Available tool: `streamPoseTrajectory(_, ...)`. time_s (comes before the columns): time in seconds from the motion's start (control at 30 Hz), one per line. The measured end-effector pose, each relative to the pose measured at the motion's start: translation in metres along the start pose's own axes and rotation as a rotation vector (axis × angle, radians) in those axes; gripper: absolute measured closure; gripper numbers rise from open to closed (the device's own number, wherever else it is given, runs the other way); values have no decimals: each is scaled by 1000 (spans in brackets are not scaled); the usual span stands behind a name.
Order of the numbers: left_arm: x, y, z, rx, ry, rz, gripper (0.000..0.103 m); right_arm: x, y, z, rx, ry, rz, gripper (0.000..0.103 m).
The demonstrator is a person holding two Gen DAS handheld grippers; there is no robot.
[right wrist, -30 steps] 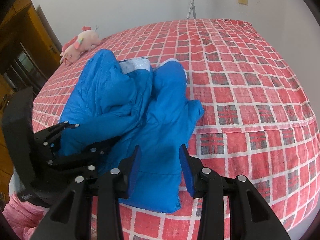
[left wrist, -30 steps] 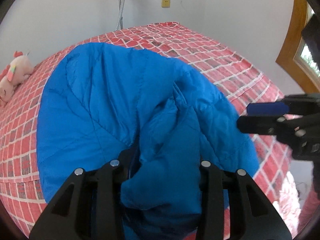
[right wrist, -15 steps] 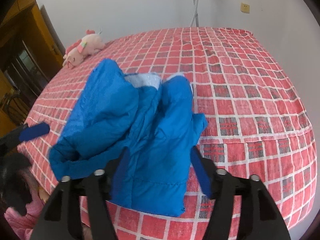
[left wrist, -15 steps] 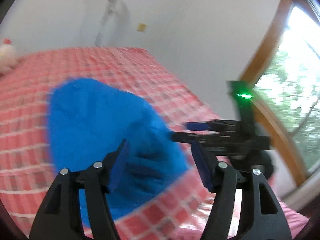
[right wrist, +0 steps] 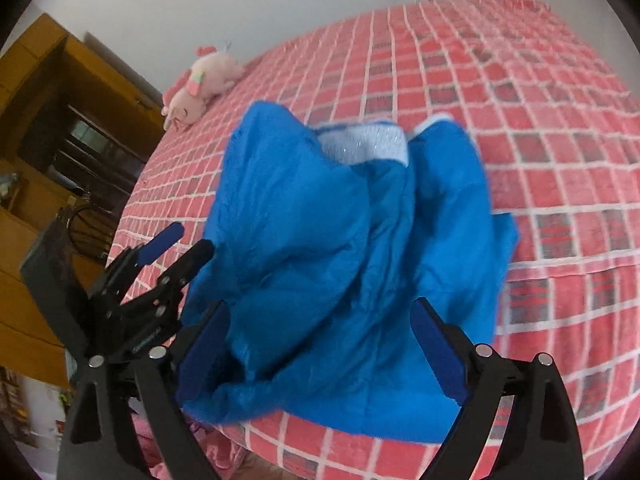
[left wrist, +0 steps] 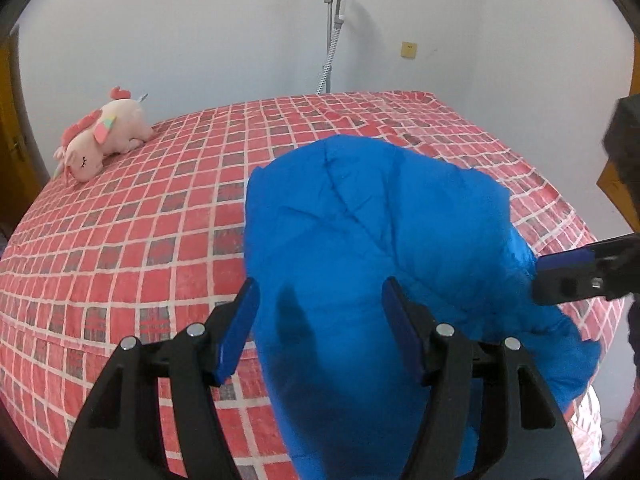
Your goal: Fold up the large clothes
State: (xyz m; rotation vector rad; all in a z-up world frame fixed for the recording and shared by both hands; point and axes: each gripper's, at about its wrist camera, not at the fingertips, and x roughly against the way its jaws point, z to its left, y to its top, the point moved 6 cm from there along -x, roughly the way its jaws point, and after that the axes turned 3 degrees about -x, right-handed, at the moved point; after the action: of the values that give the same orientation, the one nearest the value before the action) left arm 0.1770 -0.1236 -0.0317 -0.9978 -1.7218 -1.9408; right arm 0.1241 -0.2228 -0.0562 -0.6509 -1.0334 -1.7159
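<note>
Right wrist view shows the blue padded jacket lying bunched near the front edge of the bed, its pale lining showing at the far end and two puffy lobes heaped over each other. It looks part-folded but loose, so the step in hand is likely a regrip for the next fold.

Both tongs stand released with nothing clamped. The right gripper has just been spreading its jaws wide, and fabric shows between them without the pads pressing on it. The left gripper sits moderately parted over the near end of the jacket, which shows no pinch.

To do this well, I would settle each tong on a clear edge or corner rather than a mid-panel bulge, since slick quilted fabric probably slides and springs back. Pinch through all layers at once, keep both ends level while carrying them over, and press the fold flat afterward.

The plush unicorn lies well apart, out of the way.
</note>
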Motion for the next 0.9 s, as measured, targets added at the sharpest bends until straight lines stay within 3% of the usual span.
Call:
streamPoseTrajectory(0.13, -2, -4, 12, 25, -24, 3, 40, -28, 8, 1, -18, -5, 50, 14)
streamPoseTrajectory(0.23, -3, -5, 15, 41, -45, 8, 40, -45, 9, 5, -7, -2, 58, 32)
streamPoseTrajectory(0.33, -6, -9, 21, 60, -64, 17, 40, -42, 14, 13, 48, -20, -2, 63)
streamPoseTrajectory(0.43, -6, -12, 24, 77, -71, 18, 40, -33, 17, 21, 107, -41, -43, 78)
streamPoseTrajectory(0.73, 12, -3, 18, 82, -101, -28, 40, 33, 19, 50, 242, -81, -178, 86)
streamPoseTrajectory(0.9, 18, 3, -3, 50, -139, -40, 39, 65, 19, 40, 238, -123, -228, 87)
